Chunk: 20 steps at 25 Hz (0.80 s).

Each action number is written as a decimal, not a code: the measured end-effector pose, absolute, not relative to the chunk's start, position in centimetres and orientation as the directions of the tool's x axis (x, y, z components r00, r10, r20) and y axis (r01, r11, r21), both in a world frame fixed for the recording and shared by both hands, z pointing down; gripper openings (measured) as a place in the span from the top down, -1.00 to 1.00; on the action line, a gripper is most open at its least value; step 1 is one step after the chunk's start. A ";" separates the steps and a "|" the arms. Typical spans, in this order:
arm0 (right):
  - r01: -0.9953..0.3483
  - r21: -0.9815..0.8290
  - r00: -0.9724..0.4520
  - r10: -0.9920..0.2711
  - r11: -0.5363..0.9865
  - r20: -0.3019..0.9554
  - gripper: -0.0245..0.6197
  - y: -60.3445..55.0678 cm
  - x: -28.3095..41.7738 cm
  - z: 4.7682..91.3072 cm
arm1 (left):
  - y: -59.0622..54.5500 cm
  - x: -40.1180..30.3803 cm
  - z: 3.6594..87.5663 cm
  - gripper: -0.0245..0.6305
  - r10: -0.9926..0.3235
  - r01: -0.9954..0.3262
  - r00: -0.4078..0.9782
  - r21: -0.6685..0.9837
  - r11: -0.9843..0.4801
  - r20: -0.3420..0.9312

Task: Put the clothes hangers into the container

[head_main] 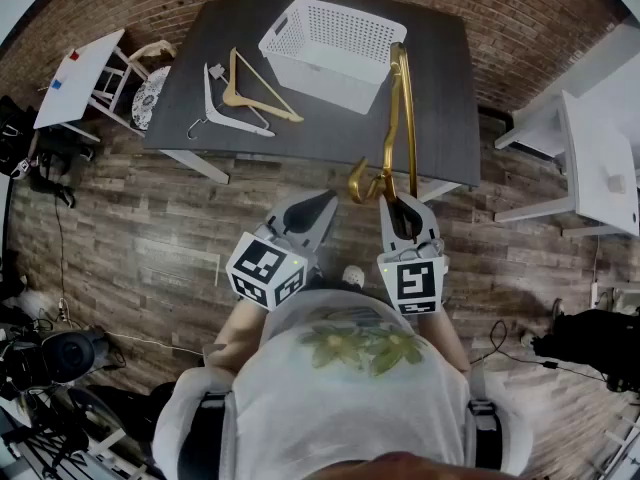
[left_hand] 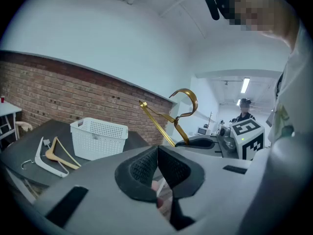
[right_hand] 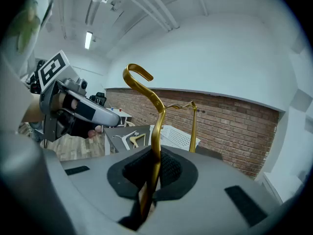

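Before the dark table, right gripper pinching gold hanger, left gripper pressed together

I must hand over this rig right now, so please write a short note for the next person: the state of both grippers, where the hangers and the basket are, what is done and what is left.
Left gripper: shut, empty, held beside the right one.
Right gripper: shut on the gold hanger, held raised in front of the table.
White basket: on the table; no hanger shows inside it.
White hanger and tan hanger: lying on the table, left of the basket.
Done: the gold hanger is in the grip.
Left: put it into the basket, then the other two.
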State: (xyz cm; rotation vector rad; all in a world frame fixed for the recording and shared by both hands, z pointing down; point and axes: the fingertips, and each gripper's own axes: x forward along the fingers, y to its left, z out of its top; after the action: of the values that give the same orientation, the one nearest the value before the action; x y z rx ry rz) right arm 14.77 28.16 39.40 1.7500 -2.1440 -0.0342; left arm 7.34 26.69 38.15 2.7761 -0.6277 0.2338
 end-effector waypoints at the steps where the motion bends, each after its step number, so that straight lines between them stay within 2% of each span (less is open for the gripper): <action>1: -0.940 0.252 -0.160 -0.950 0.230 0.269 0.82 28.2 15.0 39.4 | 26.7 7.6 38.2 0.84 -0.396 -0.442 0.892 0.237 -0.865 0.219; 20: -0.912 0.241 -0.257 -0.920 0.332 0.296 0.83 29.3 18.6 41.9 | 28.1 10.4 40.3 0.84 -0.473 -0.529 0.845 0.266 -0.806 0.248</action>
State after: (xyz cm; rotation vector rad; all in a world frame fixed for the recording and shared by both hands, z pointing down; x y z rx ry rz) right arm 18.61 29.29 41.86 1.6205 -2.2228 -0.0287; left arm 10.38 28.09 40.35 2.6975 -0.7545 0.2419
